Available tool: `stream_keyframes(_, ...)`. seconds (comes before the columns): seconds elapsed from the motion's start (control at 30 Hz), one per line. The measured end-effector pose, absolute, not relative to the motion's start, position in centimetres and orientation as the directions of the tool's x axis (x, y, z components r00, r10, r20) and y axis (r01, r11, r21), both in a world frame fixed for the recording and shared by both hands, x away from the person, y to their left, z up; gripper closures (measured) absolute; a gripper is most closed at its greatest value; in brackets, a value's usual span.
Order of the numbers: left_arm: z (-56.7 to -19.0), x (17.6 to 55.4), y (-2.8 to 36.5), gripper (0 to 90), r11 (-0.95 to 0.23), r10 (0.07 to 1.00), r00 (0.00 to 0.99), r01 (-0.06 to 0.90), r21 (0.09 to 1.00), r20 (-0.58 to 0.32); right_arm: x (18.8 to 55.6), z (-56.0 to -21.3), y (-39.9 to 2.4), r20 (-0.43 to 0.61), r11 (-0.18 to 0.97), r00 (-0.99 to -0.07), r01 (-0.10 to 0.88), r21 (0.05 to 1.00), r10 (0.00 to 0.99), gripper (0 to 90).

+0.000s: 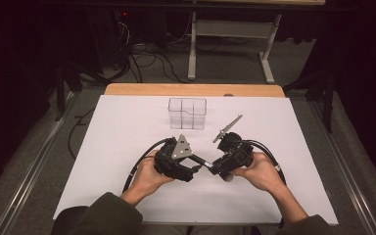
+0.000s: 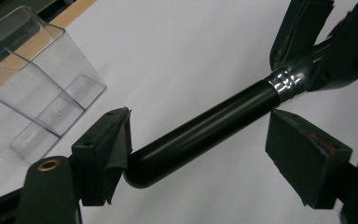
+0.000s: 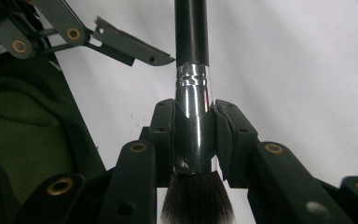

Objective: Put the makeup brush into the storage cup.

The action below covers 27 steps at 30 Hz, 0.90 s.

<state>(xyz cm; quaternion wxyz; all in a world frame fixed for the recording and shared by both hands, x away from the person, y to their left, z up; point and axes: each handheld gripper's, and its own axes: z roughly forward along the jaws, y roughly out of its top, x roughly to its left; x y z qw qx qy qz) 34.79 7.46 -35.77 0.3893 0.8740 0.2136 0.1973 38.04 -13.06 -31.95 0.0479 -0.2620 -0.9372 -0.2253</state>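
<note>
A makeup brush (image 1: 203,162) with a black handle (image 2: 205,128), a shiny metal ferrule and dark bristles (image 3: 196,198) hangs level between my two grippers, just above the white sheet. My right gripper (image 3: 194,114) is shut on the ferrule, with the handle (image 3: 191,32) pointing away from it. My left gripper (image 2: 203,137) is open around the handle's free end. Its left pad (image 2: 116,140) is at the rounded tip and its right pad (image 2: 303,154) stands clear of the handle. In the high view, the left gripper (image 1: 195,166) and right gripper (image 1: 216,166) face each other at the table's middle front.
A clear plastic divided container (image 1: 187,113) stands upright behind the grippers, towards the back of the white sheet (image 1: 117,132). A wooden table edge (image 1: 191,89) runs along the far side. Cables and a desk frame (image 1: 230,44) lie on the floor beyond.
</note>
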Motion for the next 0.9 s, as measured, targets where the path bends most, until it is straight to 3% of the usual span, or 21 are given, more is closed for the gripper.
stream_keyframes(0.9,-36.15,34.4,7.41,25.6,-0.637,0.517,0.828,0.201,0.744,0.219,38.13,-31.96,-13.12,0.24,0.767,-0.857,0.516,0.382,0.457,72.7)
